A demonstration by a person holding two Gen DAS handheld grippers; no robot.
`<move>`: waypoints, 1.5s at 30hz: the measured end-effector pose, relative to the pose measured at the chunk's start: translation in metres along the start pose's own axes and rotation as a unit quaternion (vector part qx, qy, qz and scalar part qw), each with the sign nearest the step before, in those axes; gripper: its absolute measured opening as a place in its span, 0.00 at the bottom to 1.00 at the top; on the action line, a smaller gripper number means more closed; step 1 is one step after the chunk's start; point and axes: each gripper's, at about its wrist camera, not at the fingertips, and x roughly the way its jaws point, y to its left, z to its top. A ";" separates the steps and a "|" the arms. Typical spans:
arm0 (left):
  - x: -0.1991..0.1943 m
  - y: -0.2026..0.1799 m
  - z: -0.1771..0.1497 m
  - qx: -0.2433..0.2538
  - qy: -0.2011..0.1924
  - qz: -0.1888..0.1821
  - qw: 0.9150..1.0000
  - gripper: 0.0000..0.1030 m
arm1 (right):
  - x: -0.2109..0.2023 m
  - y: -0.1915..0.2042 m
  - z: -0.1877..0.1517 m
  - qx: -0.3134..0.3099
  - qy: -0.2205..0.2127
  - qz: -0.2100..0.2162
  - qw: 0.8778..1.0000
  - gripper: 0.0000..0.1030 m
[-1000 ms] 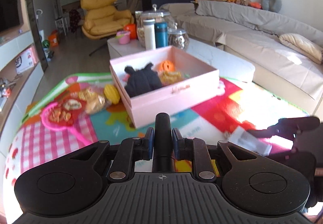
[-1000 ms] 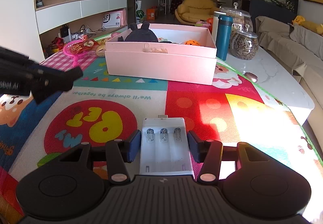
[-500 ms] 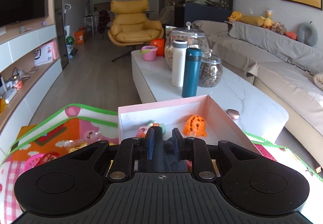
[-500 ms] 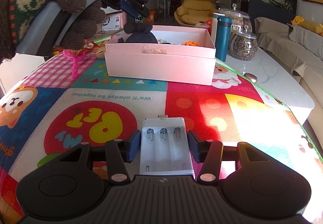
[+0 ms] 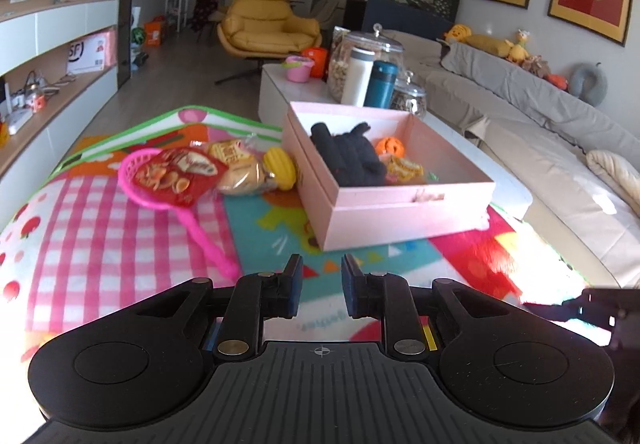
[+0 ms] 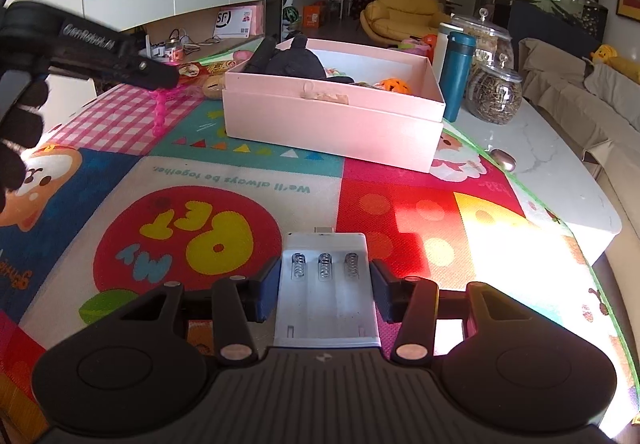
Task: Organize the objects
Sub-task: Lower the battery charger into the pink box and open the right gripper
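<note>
2 tongs: left (image 5: 320, 286) parted, right (image 6: 325, 286) clamping battery holder (image 6: 326, 292)

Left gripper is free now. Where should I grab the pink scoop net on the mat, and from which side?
Probably by the thin straight handle, coming from above with the jaws across it. The handle lies flat, bare, pointing toward the left gripper; snack packets cover the hoop.
</note>
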 end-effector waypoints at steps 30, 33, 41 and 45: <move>0.000 0.052 -0.032 -0.064 -0.004 -0.011 0.998 0.22 | 0.132 -0.017 0.173 0.015 0.024 -0.010 1.000 0.65; 0.005 0.055 -0.026 -0.067 -0.003 0.009 0.998 0.22 | 0.120 -0.030 0.166 0.035 0.002 -0.018 0.999 0.65; 0.017 0.079 0.007 -0.115 -0.010 0.070 0.991 0.22 | 0.068 -0.022 0.132 0.019 -0.074 -0.007 0.997 0.69; 0.026 0.087 0.025 -0.127 -0.031 0.109 0.985 0.22 | 0.056 -0.017 0.103 0.021 -0.083 -0.012 0.996 0.76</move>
